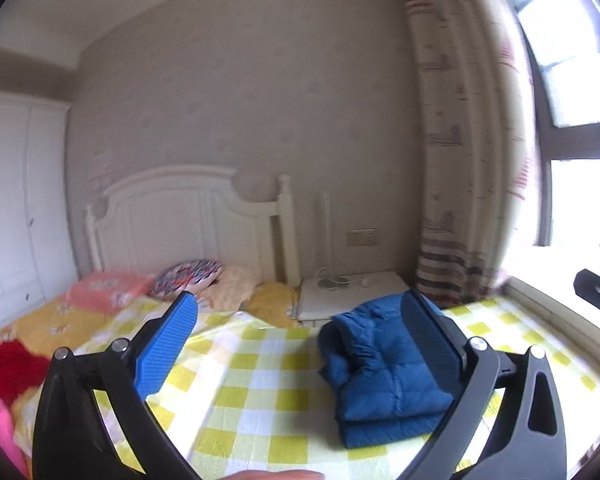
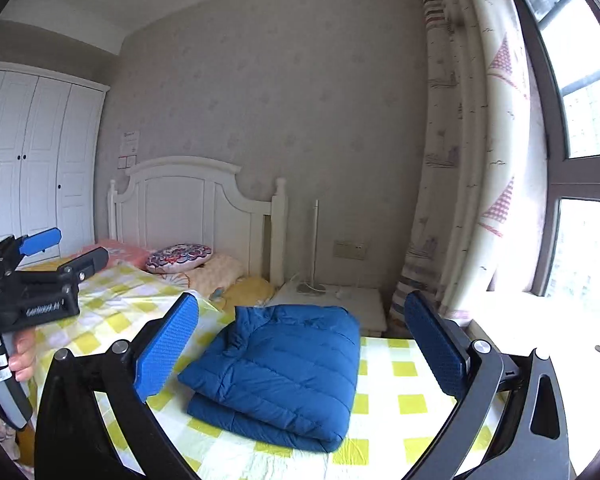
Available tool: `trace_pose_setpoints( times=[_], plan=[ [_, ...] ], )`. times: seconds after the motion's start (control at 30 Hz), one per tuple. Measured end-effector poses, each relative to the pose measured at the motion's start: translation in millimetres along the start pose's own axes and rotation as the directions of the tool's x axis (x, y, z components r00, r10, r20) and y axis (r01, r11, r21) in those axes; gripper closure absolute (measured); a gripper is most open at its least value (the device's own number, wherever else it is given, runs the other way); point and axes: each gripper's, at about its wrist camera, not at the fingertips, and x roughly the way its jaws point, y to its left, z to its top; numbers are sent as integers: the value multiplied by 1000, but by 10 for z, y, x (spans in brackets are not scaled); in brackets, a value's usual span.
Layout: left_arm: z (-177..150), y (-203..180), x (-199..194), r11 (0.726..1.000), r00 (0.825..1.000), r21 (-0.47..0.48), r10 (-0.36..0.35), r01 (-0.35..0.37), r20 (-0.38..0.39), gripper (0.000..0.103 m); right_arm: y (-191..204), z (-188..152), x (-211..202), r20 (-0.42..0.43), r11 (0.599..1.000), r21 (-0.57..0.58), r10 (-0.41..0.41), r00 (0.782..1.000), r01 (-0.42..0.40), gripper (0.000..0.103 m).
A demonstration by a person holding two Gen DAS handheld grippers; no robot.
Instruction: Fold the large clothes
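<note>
The left tool (image 1: 296, 344) hung released above the bed (image 1: 260, 364), pads spread wide with nothing between them; the folded blue jacket (image 1: 384, 376) lay ahead and toward its right finger (image 1: 432, 344) (partly hidden behind that pad); in the right wrist view the same jacket (image 2: 284, 372) sat flat on the checked sheet between the spread fingers of the right tool (image 2: 300, 348), also released and holding nothing; its long axis ran from the near fold toward the headboard (image 2: 196, 208), collar end farthest away.
</note>
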Motion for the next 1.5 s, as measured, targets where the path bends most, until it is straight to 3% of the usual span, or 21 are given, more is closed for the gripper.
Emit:
trace_pose_setpoints(
  times=[0.27, 0.4, 0.77, 1.5],
  plan=[
    [-270, -366, 48, 999, 994, 25, -43, 46, -98, 2, -2, -318, 171, -158, 997, 77, -15, 987, 27, 4],
    [-456, -493, 179, 997, 986, 47, -49, 58, -161, 2, 54, -427, 189, -193, 997, 77, -12, 981, 27, 4],
    [-599, -518, 177, 998, 982, 48, -39, 49, -184, 2, 219, -547, 210, -221, 1000, 17, -21, 975, 25, 4],
    [-695, -498, 239, 998, 973, 26, -42, 49, -227, 2, 209, -647, 260, -252, 1000, 16, 5, 968, -2, 4]
  ],
)
